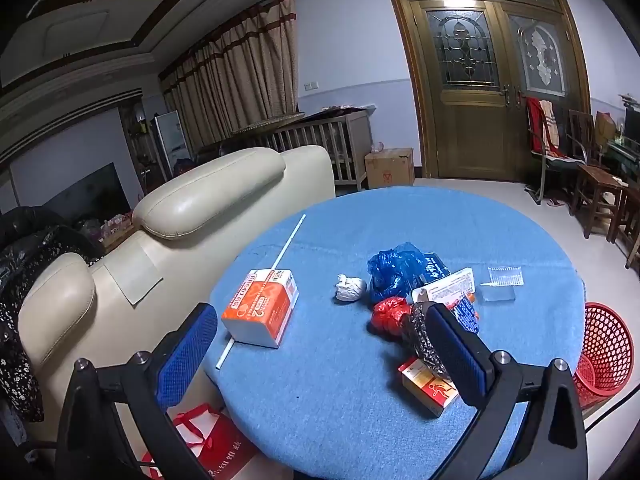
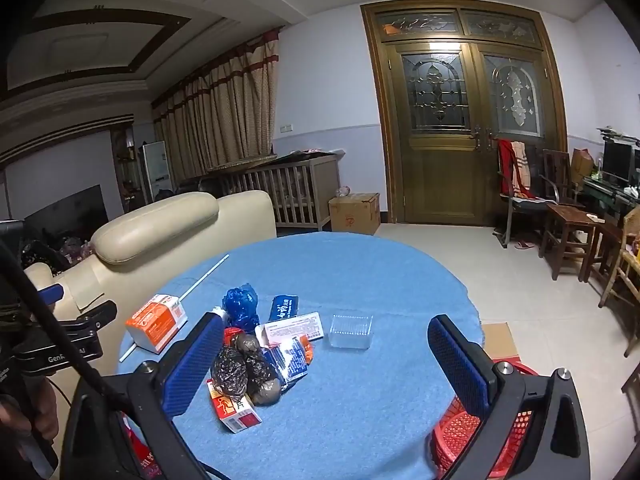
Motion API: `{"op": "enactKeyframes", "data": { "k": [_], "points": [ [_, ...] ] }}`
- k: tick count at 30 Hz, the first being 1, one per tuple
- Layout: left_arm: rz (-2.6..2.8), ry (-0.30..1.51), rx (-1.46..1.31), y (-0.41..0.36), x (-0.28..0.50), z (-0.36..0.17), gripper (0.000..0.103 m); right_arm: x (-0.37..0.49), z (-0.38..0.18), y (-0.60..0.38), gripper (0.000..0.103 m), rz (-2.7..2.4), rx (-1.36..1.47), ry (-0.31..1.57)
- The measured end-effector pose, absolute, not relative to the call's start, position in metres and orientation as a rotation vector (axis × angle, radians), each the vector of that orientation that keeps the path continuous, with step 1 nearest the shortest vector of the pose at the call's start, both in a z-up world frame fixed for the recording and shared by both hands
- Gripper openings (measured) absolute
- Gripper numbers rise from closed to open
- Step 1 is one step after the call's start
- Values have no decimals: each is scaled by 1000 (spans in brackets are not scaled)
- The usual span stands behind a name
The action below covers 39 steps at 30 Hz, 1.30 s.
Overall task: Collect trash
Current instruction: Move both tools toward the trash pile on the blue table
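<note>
A pile of trash lies on the round blue table (image 1: 340, 408): a crumpled white tissue (image 1: 350, 287), a blue plastic bag (image 1: 394, 270), a red bag (image 1: 390, 316), a dark crinkled bag (image 2: 244, 372), small cartons (image 2: 236, 412) and a clear plastic tray (image 2: 351, 331). An orange tissue pack (image 1: 262, 308) sits on a white straw (image 1: 280, 258). A red mesh basket (image 1: 606, 350) stands on the floor right of the table. My left gripper (image 1: 320, 356) is open and empty above the table's near side. My right gripper (image 2: 326, 364) is open and empty, right of the pile.
A cream leather sofa (image 1: 180, 208) stands close against the table's left edge. A red shopping bag (image 1: 212, 444) sits on the floor below the table. Wooden chairs (image 2: 568, 220) and a cardboard box (image 2: 354, 212) stand near the wooden double door.
</note>
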<state>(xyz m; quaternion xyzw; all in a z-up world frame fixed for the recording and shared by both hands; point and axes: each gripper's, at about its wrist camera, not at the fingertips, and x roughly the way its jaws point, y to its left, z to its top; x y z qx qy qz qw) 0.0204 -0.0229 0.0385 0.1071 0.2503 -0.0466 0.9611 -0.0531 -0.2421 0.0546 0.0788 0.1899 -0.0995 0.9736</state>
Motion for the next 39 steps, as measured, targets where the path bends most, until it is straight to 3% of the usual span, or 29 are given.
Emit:
{"op": "enactKeyframes", "data": {
  "k": [23,39],
  "points": [
    [-100,540,227,-25,13,36,103,-44,40,-235,103,-186,154,403],
    [-123,724,194,-13,38,-13,103,8,-14,-252,103,-123,296,621]
  ]
}}
